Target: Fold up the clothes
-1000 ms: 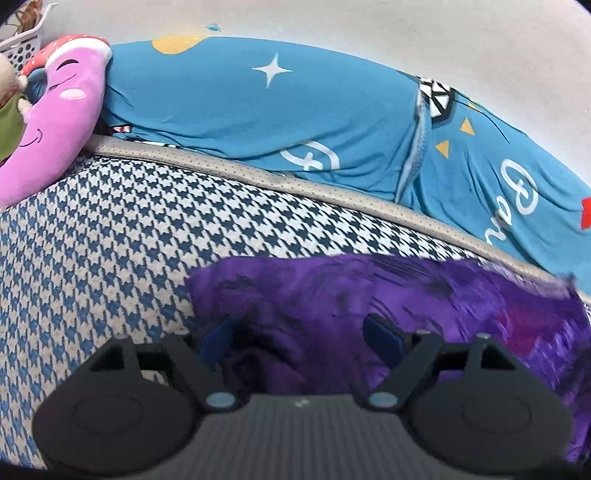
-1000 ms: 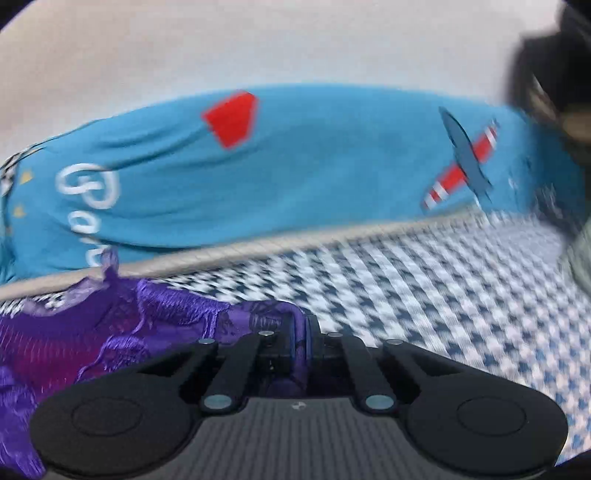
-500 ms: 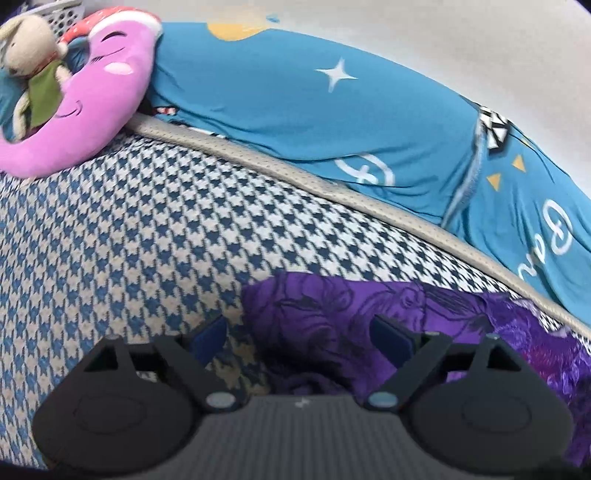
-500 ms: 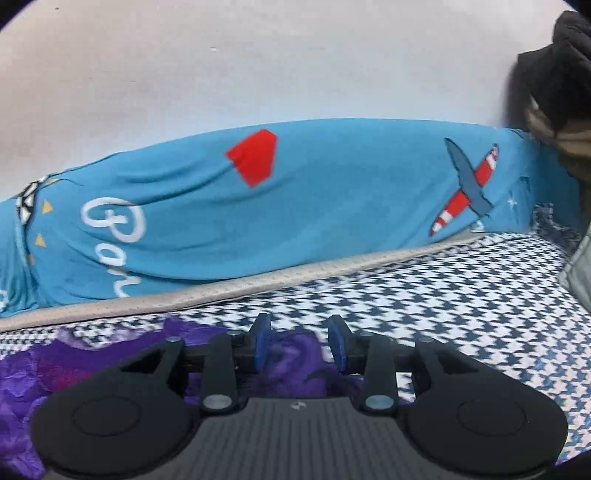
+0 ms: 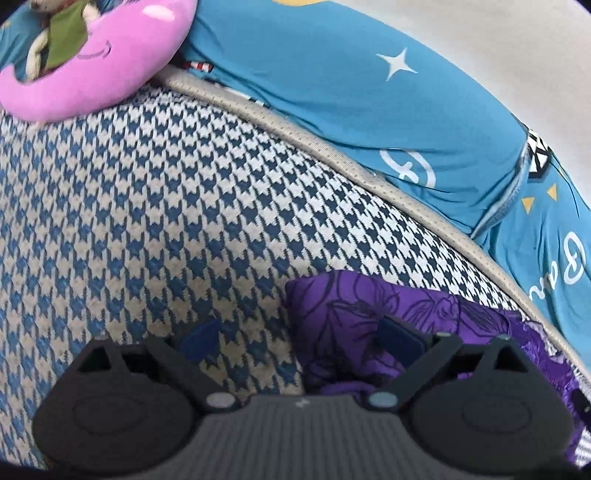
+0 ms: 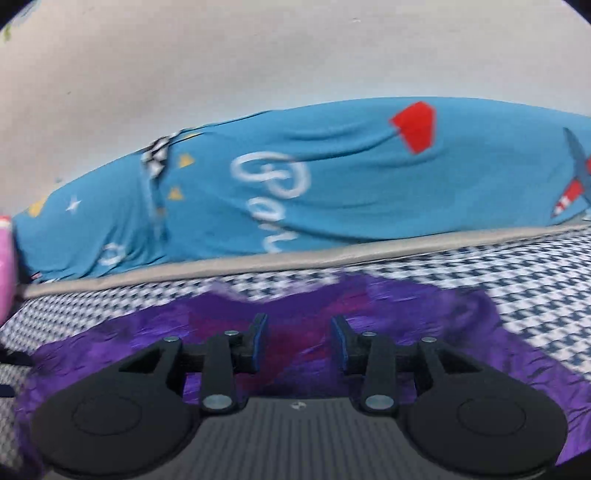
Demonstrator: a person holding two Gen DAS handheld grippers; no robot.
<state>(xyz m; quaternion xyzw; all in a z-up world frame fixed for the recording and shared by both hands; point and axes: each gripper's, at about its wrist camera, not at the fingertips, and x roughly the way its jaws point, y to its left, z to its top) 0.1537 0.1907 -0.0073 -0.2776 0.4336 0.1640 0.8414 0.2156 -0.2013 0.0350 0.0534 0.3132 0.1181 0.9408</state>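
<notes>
A purple patterned garment [image 5: 373, 314] lies on the blue-and-white houndstooth bed cover [image 5: 166, 206]. In the left wrist view its left edge sits between the fingers of my left gripper [image 5: 301, 338], which stands wide open just above it; the right finger is over the cloth, the left over bare cover. In the right wrist view the same purple garment [image 6: 424, 317] spreads flat under my right gripper [image 6: 299, 341], which is open with nothing between its blue pads [image 6: 260, 341]. Neither gripper holds the cloth.
A long blue printed pillow [image 5: 369, 110] runs along the white wall behind the bed's beige piping [image 6: 295, 258]. A pink plush cushion [image 5: 99, 62] with a small stuffed toy [image 5: 59, 33] lies at the far left.
My right gripper opened and let go of the purple garment, then swung left over it. My left gripper slid left, so the garment's edge now lies between its fingers.
</notes>
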